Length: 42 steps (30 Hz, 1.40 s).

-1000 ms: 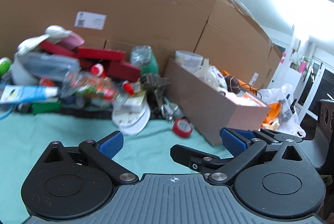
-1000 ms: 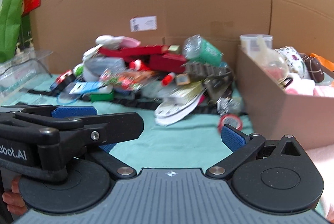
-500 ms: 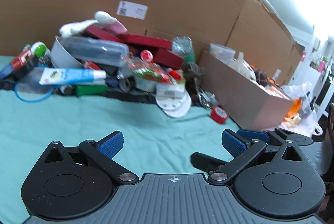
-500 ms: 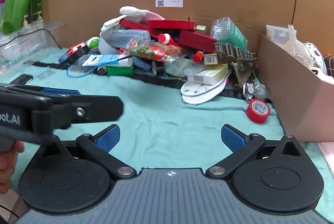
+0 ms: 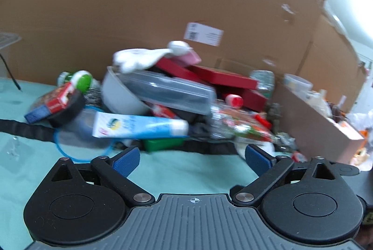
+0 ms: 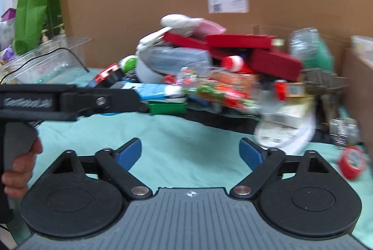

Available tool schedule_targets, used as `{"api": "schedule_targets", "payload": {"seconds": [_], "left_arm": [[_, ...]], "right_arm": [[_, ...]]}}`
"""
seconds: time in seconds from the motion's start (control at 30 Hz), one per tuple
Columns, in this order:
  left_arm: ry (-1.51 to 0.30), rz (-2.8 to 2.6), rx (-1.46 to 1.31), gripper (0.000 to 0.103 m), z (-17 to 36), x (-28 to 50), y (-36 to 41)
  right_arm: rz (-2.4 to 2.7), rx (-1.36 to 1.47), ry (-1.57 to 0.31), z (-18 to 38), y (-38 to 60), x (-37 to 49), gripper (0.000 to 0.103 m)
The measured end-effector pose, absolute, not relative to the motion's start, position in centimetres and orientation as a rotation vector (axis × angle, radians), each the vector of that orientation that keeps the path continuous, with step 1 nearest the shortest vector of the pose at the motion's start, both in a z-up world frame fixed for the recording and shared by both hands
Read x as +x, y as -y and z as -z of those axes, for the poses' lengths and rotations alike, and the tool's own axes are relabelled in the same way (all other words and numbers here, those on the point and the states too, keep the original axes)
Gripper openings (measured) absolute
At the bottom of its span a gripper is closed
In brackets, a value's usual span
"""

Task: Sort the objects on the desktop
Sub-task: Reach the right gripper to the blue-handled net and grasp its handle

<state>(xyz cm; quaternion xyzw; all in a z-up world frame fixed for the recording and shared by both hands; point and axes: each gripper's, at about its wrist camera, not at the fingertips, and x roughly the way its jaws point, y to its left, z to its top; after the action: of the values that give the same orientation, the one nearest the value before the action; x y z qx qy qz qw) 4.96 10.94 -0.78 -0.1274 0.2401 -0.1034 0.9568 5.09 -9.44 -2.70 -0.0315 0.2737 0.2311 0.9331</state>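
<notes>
Left gripper [image 5: 192, 158], jaws spread and empty, faces the blue-and-white tube [image 5: 137, 125] at frame centre, long axis left to right atop the pile. Right gripper [image 6: 190, 151], also spread and empty, is probably farther off.

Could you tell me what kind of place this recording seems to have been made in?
Probably a storeroom or makeshift data-collection workspace, not a tidy home desk. Tall cardboard boxes wall in a table under a teal cloth, a jumbled pile of household items is heaped on it, and an open cardboard bin holds sorted things.
</notes>
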Motion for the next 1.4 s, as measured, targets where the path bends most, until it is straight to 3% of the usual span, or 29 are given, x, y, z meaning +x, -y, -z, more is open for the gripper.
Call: {"api": "schedule_targets", "payload": {"seconds": [0.1, 0.33, 0.47, 0.67, 0.83, 0.93, 1.03, 1.1, 1.13, 1.17, 1.27, 1.4], "left_arm": [[-0.509, 0.204, -0.272, 0.095, 1.6, 6.7, -12.9], [-0.535, 0.124, -0.386, 0.094, 3.2, 10.3, -17.5], [-0.538, 0.105, -0.403, 0.093, 3.6, 11.8, -19.1], [-0.527, 0.135, -0.416, 0.091, 4.3, 13.1, -19.9], [-0.533, 0.190, -0.376, 0.083, 4.4, 13.3, -19.6], [-0.530, 0.191, -0.351, 0.082, 4.6, 13.4, -19.2], [-0.546, 0.201, -0.333, 0.063, 4.5, 13.7, -18.8], [-0.571, 0.229, -0.326, 0.044, 4.6, 13.5, -18.5], [-0.584, 0.241, -0.324, 0.040, 4.7, 13.2, -18.3], [-0.588, 0.250, -0.316, 0.028, 4.7, 12.8, -18.0], [-0.601, 0.294, -0.305, 0.012, 4.4, 11.3, -17.1], [-0.622, 0.341, -0.262, 0.011, 4.4, 8.7, -15.3]], "right_arm": [[-0.513, -0.090, -0.573, 3.1, 7.3, 6.9, 0.080], [-0.545, -0.190, -0.532, 3.0, 3.1, 10.0, 0.080], [-0.500, -0.272, -0.478, 3.4, 1.1, 10.2, 0.087], [-0.524, -0.360, -0.463, 4.1, -0.8, 8.1, 0.085], [-0.404, -0.402, -0.483, 5.4, -1.5, 10.0, 0.087], [-0.389, -0.473, -0.413, 5.5, -2.2, 9.9, 0.099], [-0.389, -0.546, -0.391, 6.1, -3.3, 10.1, 0.099], [-0.459, -0.533, -0.424, 6.4, -3.5, 10.1, 0.097], [-0.492, -0.512, -0.451, 6.4, -3.4, 10.0, 0.095], [-0.515, -0.499, -0.466, 6.4, -3.2, 9.7, 0.093], [-0.558, -0.507, -0.491, 6.2, -2.8, 8.4, 0.087], [-0.619, -0.469, -0.544, 5.8, -0.8, 6.5, 0.080]]}}
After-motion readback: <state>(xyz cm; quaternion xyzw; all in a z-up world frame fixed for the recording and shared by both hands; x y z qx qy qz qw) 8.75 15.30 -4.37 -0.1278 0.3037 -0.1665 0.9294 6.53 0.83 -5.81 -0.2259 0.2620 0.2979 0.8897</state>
